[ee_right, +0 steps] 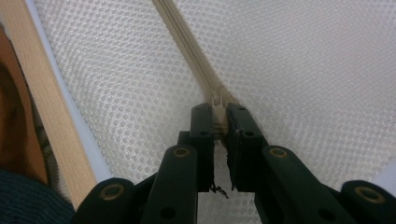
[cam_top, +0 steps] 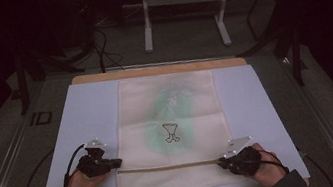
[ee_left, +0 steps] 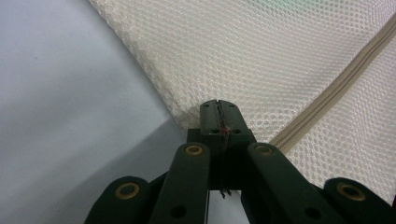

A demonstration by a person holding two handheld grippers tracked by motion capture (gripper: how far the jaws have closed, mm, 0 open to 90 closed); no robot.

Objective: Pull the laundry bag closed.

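A mesh bag [cam_top: 172, 128] lies flat at the centre of the tabletop, its zip [cam_top: 166, 166] running from 9 to 3 o'clock across the near end. The left gripper [cam_top: 115, 163] is clenched on the bag's edge at the 9 o'clock end of the zip; in the left gripper view the jaws meet on the mesh corner with the zip tape running off beside them. The right gripper [cam_top: 222, 161] grasps the zip slider [ee_right: 216, 103] at the 3 o'clock end, jaws closed on either side of the small tab.

The step in hand looks like running the zip. To do it well, the left grip should stay firm as an anchor to keep the tape taut, while the right draws the slider straight along the teeth, low and level; lifting or twisting would likely bunch the mesh or slip the tab.

A pale blue mat [cam_top: 87, 116] covers a wooden board [cam_top: 155, 69]. Beyond, at 12 o'clock, a dim room holds grey floor, loose cables and a white frame [cam_top: 181, 10].
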